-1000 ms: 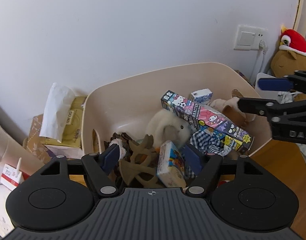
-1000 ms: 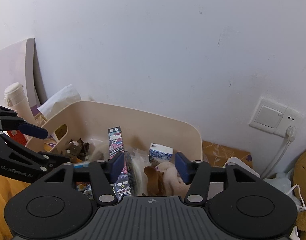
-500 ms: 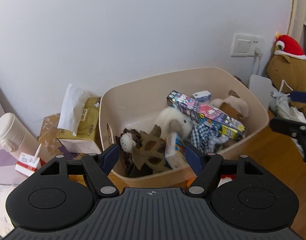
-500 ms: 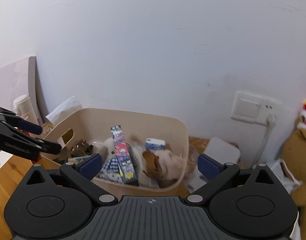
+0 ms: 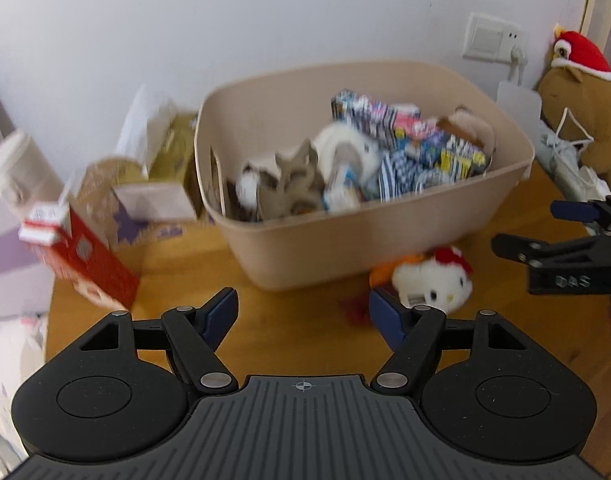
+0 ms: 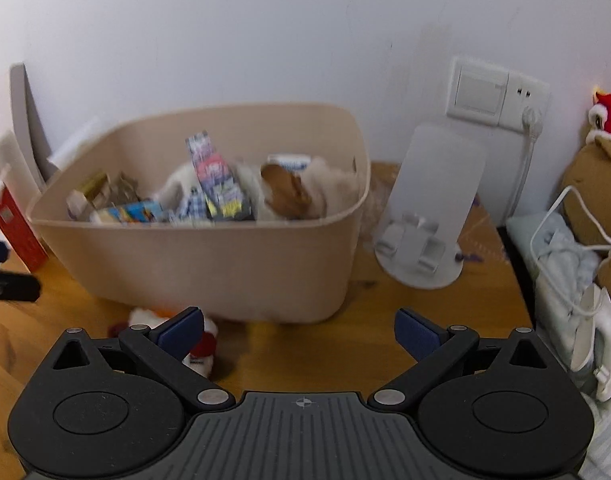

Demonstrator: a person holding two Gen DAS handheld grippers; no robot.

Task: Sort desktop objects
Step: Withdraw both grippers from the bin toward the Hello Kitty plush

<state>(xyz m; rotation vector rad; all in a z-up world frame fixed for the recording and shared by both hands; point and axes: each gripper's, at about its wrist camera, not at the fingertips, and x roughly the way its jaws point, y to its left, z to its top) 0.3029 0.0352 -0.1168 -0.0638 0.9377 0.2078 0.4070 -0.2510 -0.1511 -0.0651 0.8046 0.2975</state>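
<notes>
A beige bin [image 5: 365, 236] stands on the wooden table, holding plush toys, a colourful carton [image 5: 405, 128] and small boxes. A white plush cat with a red bow [image 5: 433, 280] lies on the table right in front of the bin. My left gripper [image 5: 303, 308] hangs open over bare wood, its right finger just left of the plush. My right gripper [image 6: 299, 320] stands wide open in front of the bin [image 6: 209, 256] with nothing between its fingers. The plush [image 6: 201, 344] shows partly behind its left finger. The right gripper [image 5: 561, 240] also shows at the left wrist view's right edge.
A red-and-white carton [image 5: 81, 256], a tissue box [image 5: 161, 160] and a white bottle [image 5: 17, 172] crowd the bin's left. To its right are a white phone stand [image 6: 429, 216], a wall socket [image 6: 497, 92], a brown plush with a red hat [image 5: 577, 92] and a cable on cloth [image 6: 565, 248].
Both grippers drew back from over the bin and sank toward the table, so the bin looks farther off. The right jaws spread wider. The white plush came into view.
</notes>
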